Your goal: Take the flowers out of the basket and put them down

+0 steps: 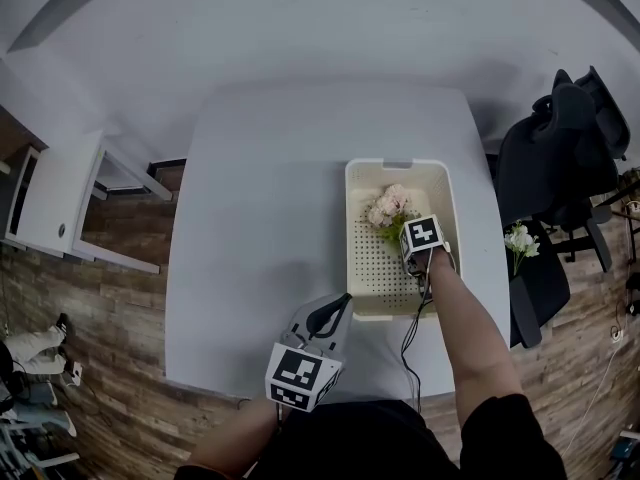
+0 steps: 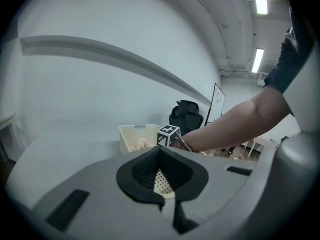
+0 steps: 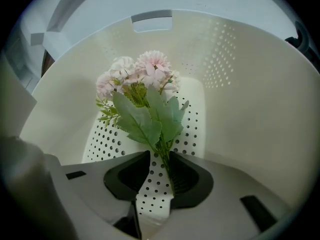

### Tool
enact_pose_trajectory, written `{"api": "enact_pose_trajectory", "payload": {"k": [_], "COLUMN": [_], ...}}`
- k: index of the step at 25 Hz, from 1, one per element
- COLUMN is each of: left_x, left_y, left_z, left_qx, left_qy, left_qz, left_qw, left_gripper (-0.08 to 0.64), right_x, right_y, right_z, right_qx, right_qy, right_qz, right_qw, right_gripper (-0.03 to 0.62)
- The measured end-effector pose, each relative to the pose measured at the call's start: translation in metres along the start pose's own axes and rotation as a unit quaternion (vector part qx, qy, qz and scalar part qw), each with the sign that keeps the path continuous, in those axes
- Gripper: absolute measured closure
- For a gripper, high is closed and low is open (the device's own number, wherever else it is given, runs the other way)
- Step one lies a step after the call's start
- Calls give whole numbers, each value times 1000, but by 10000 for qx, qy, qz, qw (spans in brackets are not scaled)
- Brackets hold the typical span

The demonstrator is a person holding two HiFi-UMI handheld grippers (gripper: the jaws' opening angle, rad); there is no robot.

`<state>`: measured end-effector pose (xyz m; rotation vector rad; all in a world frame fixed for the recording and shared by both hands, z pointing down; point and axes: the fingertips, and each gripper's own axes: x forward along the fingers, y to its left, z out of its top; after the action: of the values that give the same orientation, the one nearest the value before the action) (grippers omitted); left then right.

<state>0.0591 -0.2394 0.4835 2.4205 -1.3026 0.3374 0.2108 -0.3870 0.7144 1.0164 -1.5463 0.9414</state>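
Note:
A cream perforated basket stands on the right half of the white table. Inside it lies a bunch of pink flowers with green leaves. My right gripper is down in the basket, just in front of the bunch. In the right gripper view its jaws stand open around the stem, which runs along the right pad; the blooms point toward the far wall. My left gripper hovers over the table's front, left of the basket, shut and empty. Its own view shows the basket ahead.
A black office chair stands right of the table, with white flowers beside it. A white cabinet is at the far left. A cable trails from the right gripper over the table's front edge.

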Motion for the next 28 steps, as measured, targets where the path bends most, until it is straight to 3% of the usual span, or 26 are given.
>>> {"api": "enact_pose_trajectory", "payload": {"k": [2, 8, 18, 28], "left_x": [0, -7, -27, -64], "left_y": [0, 6, 15, 27], "left_z": [-1, -5, -4, -2], "left_qx": [-4, -50, -36, 1], "left_qy": [7, 2, -98, -217], "left_qz": [23, 134, 180, 208], "left_qw": [10000, 9999, 9998, 9995], "left_gripper": [554, 554, 554, 554], "right_x": [1, -2, -34, -120], "right_y": [-4, -6, 1, 24], "right_z": [1, 2, 13, 31], "right_qx": [-19, -121, -74, 446], "right_qy": [-60, -184, -874, -2359], "right_qz": [-85, -215, -14, 454], "right_qw": [9999, 9995, 9961, 9697], "right_gripper": [497, 542, 560, 565]}}
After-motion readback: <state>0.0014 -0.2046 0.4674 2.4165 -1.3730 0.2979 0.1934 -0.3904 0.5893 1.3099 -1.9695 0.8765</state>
